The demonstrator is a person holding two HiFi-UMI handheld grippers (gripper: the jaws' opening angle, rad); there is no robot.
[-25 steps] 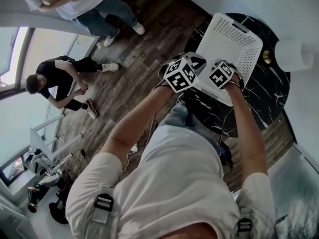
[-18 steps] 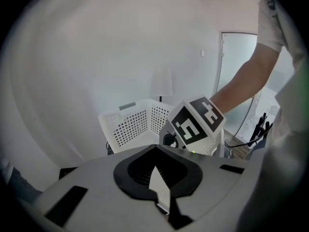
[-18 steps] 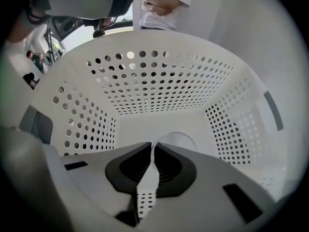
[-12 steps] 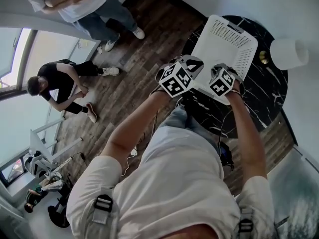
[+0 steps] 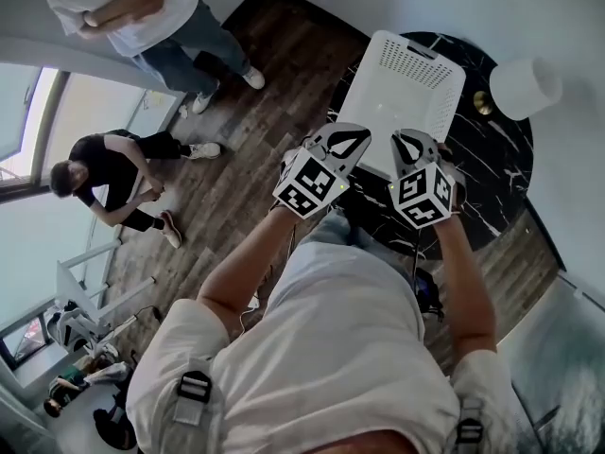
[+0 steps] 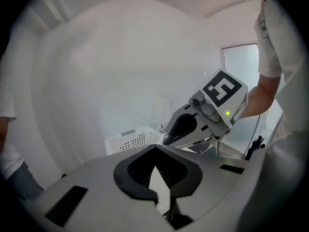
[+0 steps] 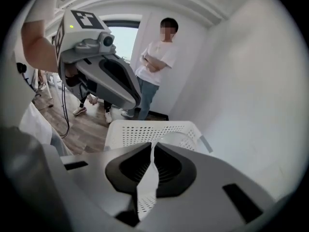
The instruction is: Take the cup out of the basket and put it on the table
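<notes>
**Both grippers closed above the basket, cup not yet reached**

The left gripper [image 6: 155, 149] and the right gripper [image 7: 153, 145] hover side by side over the near edge of the white basket [image 5: 416, 57]. The basket stands on the dark marble table [image 5: 496, 164]. Each gripper has its jaws pressed together at the tips, with nothing between them. The cup should be inside the basket, but the head view does not show it. In the right gripper view, a pale curved shape [image 7: 178, 138] behind the near wall may be its rim; I cannot tell for sure.

Some things could go wrong from here, in my judgement. If a gripper goes down with the jaws together, it will push the cup over instead of taking it. The cup looks as white as the basket, so the aim is easy to miss. The basket is light and stands near the table edge, so a knock on its wall could slide it. A white lamp [image 5: 523, 85] stands just beside the basket, and this leaves less free table on that side for the cup.
</notes>
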